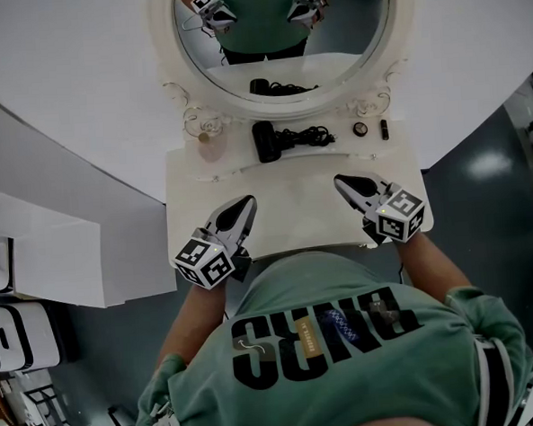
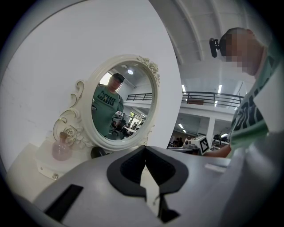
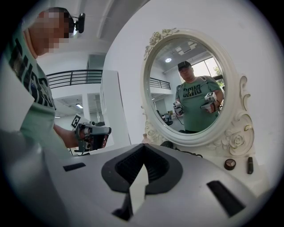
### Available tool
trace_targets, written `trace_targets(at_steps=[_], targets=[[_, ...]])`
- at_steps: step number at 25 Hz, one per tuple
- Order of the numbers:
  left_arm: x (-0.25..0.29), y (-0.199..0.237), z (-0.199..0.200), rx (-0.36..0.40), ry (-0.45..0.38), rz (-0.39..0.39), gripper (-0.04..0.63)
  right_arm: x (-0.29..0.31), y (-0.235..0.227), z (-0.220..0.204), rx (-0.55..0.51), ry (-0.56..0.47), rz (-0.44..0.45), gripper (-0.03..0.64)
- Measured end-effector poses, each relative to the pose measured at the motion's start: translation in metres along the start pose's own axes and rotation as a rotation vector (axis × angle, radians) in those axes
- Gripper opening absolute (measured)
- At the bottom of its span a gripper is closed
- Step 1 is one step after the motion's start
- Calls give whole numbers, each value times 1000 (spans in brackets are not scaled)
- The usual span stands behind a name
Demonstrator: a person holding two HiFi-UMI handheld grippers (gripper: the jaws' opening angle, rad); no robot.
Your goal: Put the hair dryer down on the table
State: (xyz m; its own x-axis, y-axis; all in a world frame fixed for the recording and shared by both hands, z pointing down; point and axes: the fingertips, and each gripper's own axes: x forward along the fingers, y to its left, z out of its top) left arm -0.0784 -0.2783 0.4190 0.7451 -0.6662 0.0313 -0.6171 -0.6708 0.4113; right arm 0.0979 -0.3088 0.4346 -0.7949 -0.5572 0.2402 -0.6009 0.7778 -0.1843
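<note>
The black hair dryer point(image 1: 265, 142) lies on the raised back shelf of the white vanity table point(image 1: 294, 224), its coiled cord point(image 1: 309, 138) trailing right; nothing holds it. In the right gripper view only its dark top point(image 3: 167, 144) peeks over the jaws. My left gripper point(image 1: 248, 201) hovers over the table's front left, shut and empty, with its tips meeting point(image 2: 144, 148). My right gripper point(image 1: 339, 181) hovers at the front right, also shut with nothing between its jaws point(image 3: 144, 146). Both point toward the shelf, well short of the dryer.
An oval white-framed mirror point(image 1: 282, 26) stands behind the shelf. A pink bottle point(image 1: 208, 148) sits at the shelf's left, a small round compact point(image 1: 359, 129) and a dark lipstick point(image 1: 384, 129) at its right. A white cabinet point(image 1: 35, 258) stands to the left.
</note>
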Motion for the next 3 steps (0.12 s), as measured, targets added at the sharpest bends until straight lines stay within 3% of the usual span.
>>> trace_targets(at_steps=[3], targets=[[0,1,0,-2,-1,0,9,1,0,0,-2,1,3,-8]])
